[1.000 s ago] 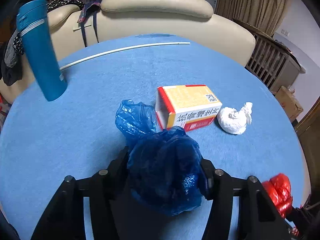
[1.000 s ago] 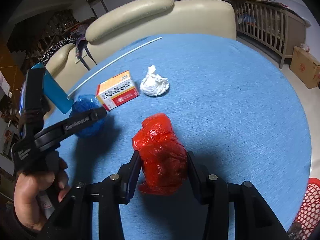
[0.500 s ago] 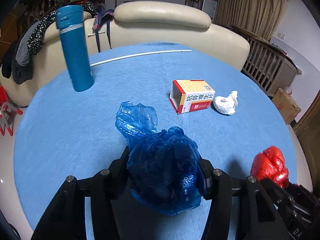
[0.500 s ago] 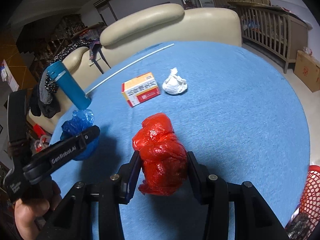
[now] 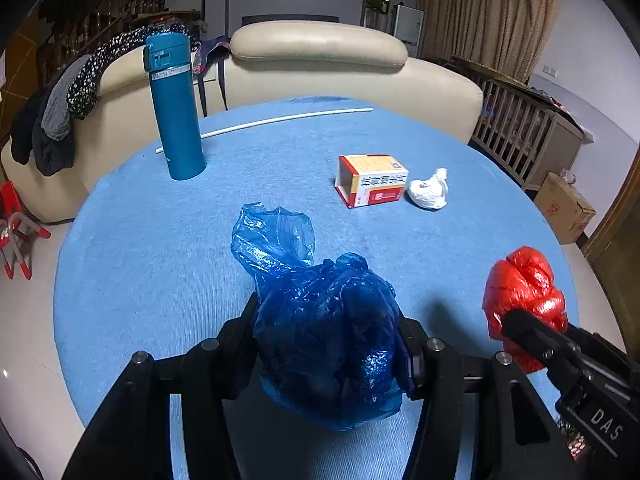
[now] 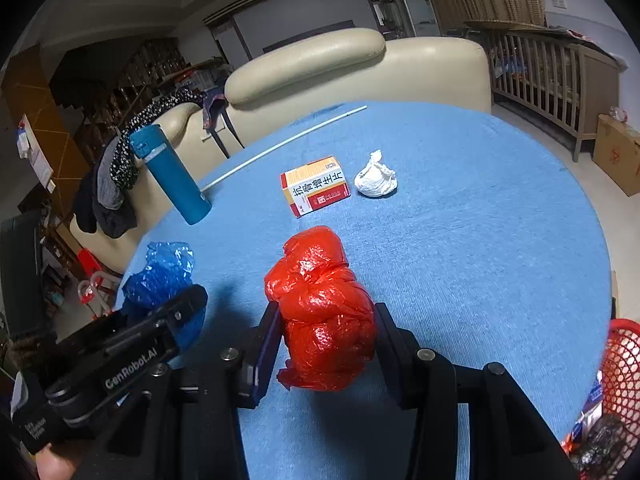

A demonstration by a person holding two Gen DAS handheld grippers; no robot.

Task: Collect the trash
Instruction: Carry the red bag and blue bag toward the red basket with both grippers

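My left gripper (image 5: 326,332) is shut on a crumpled blue plastic bag (image 5: 320,320) and holds it above the round blue table (image 5: 160,248). My right gripper (image 6: 326,332) is shut on a crumpled red plastic bag (image 6: 320,304), also above the table. The red bag shows at the right of the left wrist view (image 5: 524,292); the blue bag shows at the left of the right wrist view (image 6: 160,276). A yellow and red medicine box (image 5: 372,178) and a white crumpled paper ball (image 5: 428,190) lie on the table farther back. A red mesh basket (image 6: 624,372) with trash stands off the table's right edge.
A tall teal bottle (image 5: 174,108) stands at the table's back left. A thin white rod (image 5: 272,120) lies across the far edge. A cream sofa (image 5: 320,64) is behind the table, a wooden crib (image 5: 528,128) and a cardboard box (image 5: 564,208) are to the right.
Both grippers have pulled back and up from the table with their bags. The box, paper ball and bottle now look farther away.
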